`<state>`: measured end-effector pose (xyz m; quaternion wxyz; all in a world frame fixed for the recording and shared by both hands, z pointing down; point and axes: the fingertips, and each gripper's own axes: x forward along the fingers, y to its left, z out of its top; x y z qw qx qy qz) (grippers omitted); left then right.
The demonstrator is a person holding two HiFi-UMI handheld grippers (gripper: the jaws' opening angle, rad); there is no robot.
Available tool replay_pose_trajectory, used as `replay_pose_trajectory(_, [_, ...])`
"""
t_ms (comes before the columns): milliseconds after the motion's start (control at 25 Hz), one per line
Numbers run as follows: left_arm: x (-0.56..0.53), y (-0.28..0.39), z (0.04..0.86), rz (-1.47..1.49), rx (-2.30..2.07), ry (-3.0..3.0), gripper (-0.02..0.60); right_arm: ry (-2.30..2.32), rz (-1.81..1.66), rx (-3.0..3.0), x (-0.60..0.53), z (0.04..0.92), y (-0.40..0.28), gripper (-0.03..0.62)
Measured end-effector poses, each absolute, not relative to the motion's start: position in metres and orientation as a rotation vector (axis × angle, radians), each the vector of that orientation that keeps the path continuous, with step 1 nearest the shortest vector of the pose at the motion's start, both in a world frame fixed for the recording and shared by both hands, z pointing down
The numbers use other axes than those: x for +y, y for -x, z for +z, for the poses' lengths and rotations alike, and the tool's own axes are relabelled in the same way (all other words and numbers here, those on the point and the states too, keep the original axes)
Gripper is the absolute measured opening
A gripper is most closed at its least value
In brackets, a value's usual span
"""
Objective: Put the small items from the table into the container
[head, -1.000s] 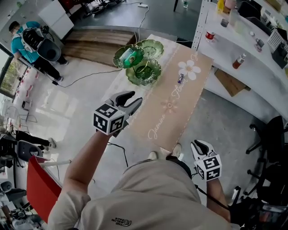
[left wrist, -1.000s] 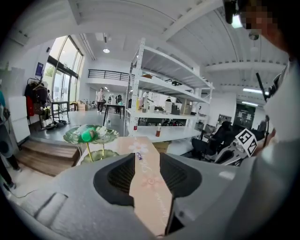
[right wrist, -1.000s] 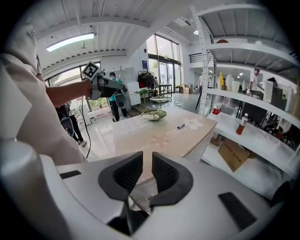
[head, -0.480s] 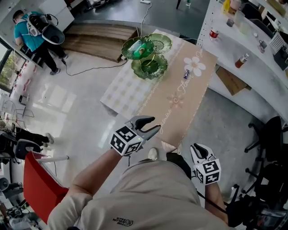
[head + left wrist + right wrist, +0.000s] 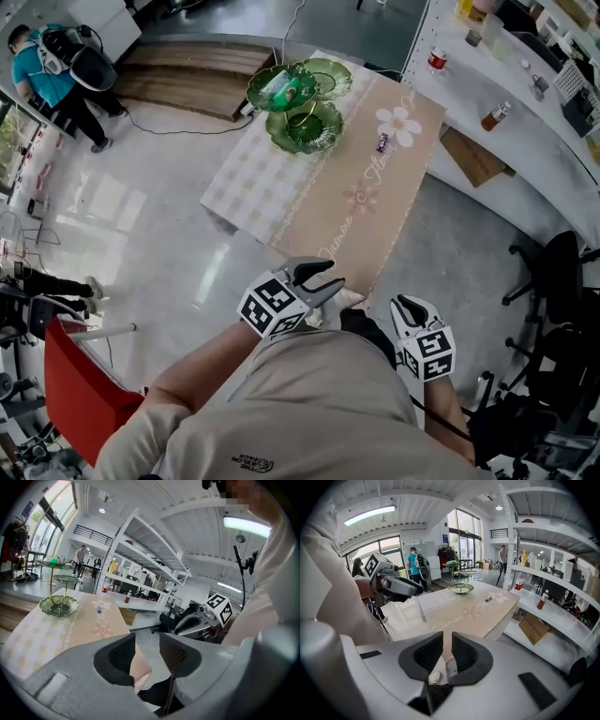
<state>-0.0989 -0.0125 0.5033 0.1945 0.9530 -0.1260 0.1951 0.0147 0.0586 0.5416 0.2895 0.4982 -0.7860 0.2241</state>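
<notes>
Both empty off the table's [image 5: 328, 220] near end, left gripper [image 5: 323, 277] fingers wide, right gripper [image 5: 404, 306] narrow: the purple item [image 5: 382, 142] looks too far to reach.

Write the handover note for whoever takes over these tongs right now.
Left tongs: open and empty, held close to the body at the near end of the table.
Right tongs: only a narrow gap, nothing between them, also close to the body.
Things: the green dish stand is at the far end of the table. A small purple item lies beside the flower print, apart from the stand.
Done: one green-and-white item lies in an upper dish.
Left: pick up the purple item and put it in a dish. I see no other loose item on the table.
</notes>
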Motion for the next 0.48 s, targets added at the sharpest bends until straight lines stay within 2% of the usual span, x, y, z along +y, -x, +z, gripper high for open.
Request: replay_pose_trajectory(480, [-0.056, 0.068, 0.512, 0.538, -0.393, -2.68, 0.161, -1.376, 0.621, -2.072, 0.056, 0.542, -0.035, 0.067])
